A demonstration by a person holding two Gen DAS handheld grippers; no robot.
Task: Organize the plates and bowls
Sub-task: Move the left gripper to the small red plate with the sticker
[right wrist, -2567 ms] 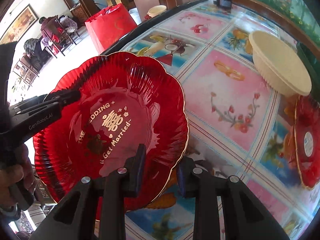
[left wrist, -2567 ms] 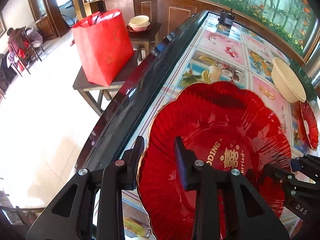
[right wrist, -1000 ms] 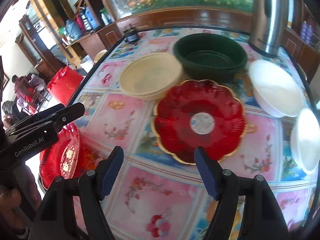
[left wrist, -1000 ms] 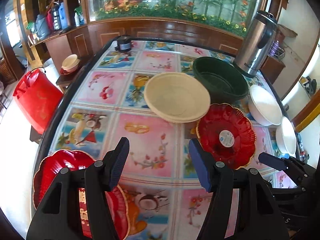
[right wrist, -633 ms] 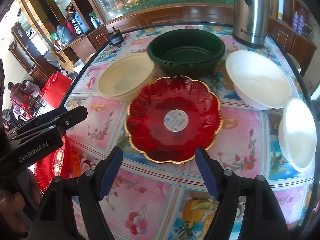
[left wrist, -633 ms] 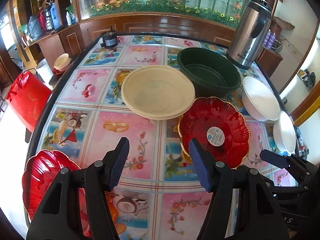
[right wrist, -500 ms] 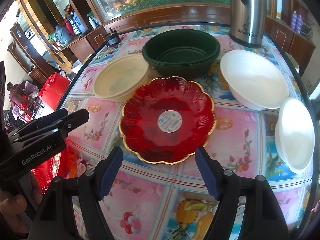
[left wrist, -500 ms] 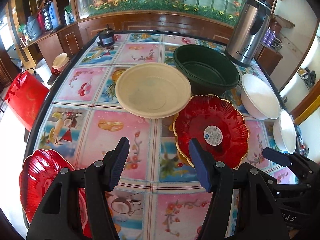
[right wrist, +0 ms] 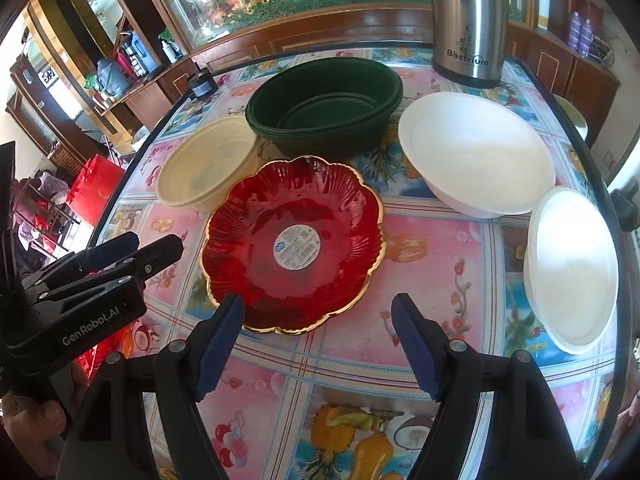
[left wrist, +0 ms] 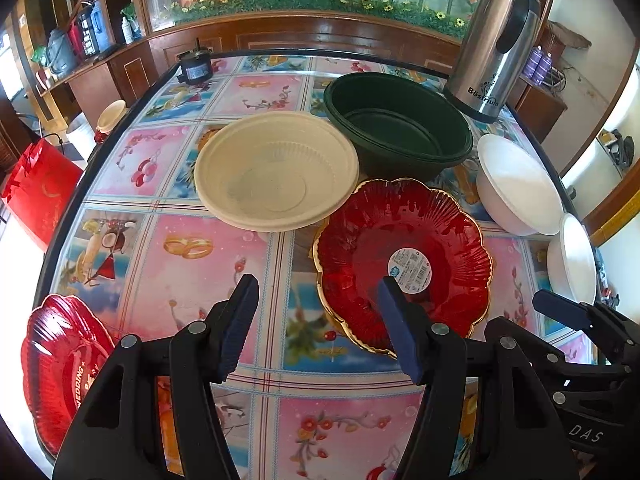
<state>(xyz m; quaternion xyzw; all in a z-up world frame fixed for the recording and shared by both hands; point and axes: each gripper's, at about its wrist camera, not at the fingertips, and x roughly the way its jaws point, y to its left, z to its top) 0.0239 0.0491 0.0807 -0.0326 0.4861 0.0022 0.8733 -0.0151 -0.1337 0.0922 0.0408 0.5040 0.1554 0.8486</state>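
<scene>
Red plate (left wrist: 60, 364) half cut off at frame edge; both grippers' fingers (right wrist: 222, 332) spread, empty.

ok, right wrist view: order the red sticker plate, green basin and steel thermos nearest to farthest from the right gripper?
1. Red plate with the sticker: nearest, just ahead of the open right gripper, slightly toward its left finger.
2. Dark green basin: behind the plate, mid-table.
3. Steel thermos: farthest, at the back edge, to the right.
</scene>
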